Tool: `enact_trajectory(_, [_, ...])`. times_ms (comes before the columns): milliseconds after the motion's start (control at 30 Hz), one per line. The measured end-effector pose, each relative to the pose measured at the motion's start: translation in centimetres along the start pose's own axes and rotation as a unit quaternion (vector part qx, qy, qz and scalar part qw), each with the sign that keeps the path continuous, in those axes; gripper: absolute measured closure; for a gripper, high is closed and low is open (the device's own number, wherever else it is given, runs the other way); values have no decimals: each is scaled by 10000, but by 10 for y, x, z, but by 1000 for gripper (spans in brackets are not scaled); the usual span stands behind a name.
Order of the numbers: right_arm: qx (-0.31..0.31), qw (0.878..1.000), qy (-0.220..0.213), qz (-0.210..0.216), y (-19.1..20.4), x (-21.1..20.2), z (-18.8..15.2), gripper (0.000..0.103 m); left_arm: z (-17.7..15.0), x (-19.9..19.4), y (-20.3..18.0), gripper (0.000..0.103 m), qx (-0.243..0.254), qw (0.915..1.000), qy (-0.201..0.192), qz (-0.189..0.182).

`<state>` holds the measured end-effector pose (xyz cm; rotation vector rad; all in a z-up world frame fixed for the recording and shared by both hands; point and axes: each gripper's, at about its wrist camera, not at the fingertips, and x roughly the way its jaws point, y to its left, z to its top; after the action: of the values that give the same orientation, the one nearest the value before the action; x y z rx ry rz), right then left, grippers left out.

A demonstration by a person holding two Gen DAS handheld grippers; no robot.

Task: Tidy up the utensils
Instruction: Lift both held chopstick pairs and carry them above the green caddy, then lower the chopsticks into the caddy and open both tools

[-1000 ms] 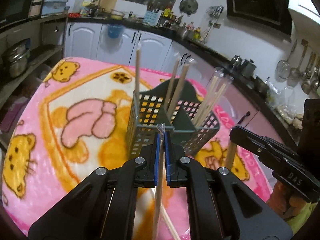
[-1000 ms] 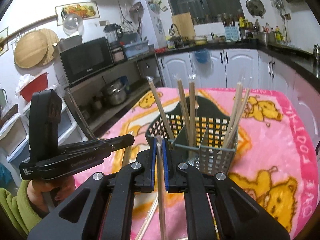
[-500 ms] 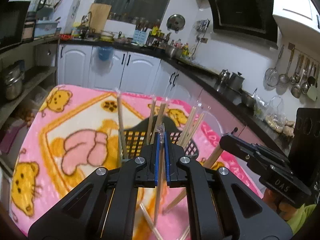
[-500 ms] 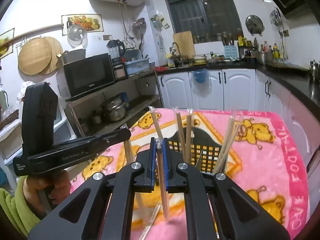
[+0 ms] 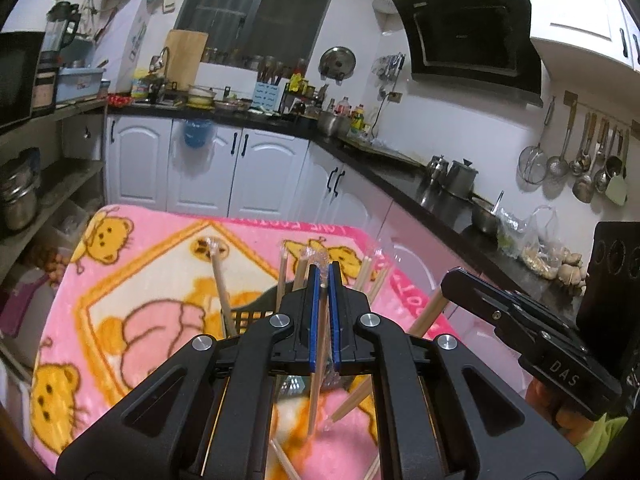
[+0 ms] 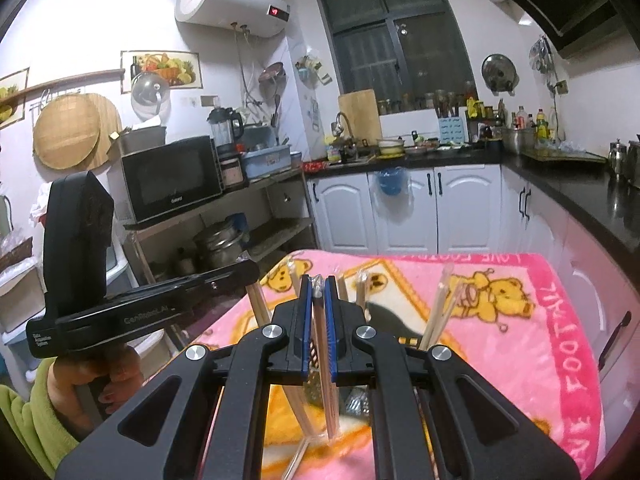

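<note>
My left gripper point(image 5: 323, 276) is shut on a plastic-wrapped pair of wooden chopsticks point(image 5: 316, 392) that hangs down below its blue pads. My right gripper point(image 6: 319, 286) is shut on another wrapped pair of chopsticks point(image 6: 327, 392). Both are lifted above a dark slotted utensil basket point(image 5: 250, 316), mostly hidden behind the fingers, which holds several upright wrapped chopsticks point(image 5: 221, 284). The basket also shows in the right wrist view point(image 6: 384, 318) with chopsticks point(image 6: 440, 308) leaning in it. The right gripper shows in the left wrist view point(image 5: 520, 328); the left gripper shows in the right wrist view point(image 6: 152, 308).
A pink bear-print blanket point(image 5: 132, 264) covers the table. More wrapped chopsticks point(image 5: 352, 400) lie on it near the basket. White cabinets point(image 5: 200, 168) and a black counter point(image 5: 420, 184) stand beyond the table. A shelf with a microwave point(image 6: 172, 176) is at left.
Both grippers have risen and tilted up, each still holding its chopsticks. The basket has dropped lower in both views and is now largely hidden behind the fingers.
</note>
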<state>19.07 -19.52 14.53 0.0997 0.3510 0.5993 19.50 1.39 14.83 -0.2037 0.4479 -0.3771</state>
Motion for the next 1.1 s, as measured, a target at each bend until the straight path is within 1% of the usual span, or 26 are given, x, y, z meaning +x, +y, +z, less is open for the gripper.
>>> enact_trajectory(167, [3, 9999, -156, -66, -6, -2, 10, 96, 14, -2, -4, 101, 80, 9998, -181, 20])
enact_trajectory(433, [-12, 9992, -362, -196, -12, -1, 22, 96, 28, 1, -6, 101, 120, 9994, -317, 51])
enact_trajectory(633, [-120, 9977, -573, -344, -14, 0, 34, 96, 43, 0, -4, 101, 106, 9987, -496, 85])
enact_trajectory(767, [-201, 9961, -712, -475, -15, 3, 42, 96, 51, 0, -3, 101, 137, 9976, -658, 190])
enact_trajectory(933, [-204, 9951, -767, -592, -22, 9, 44, 96, 58, 2, 1, 101, 114, 9956, -861, 363])
enact_trajectory(1100, [-143, 9950, -712, -690, -30, 20, 39, 96, 55, 13, 11, 101, 12, 9957, -791, 474])
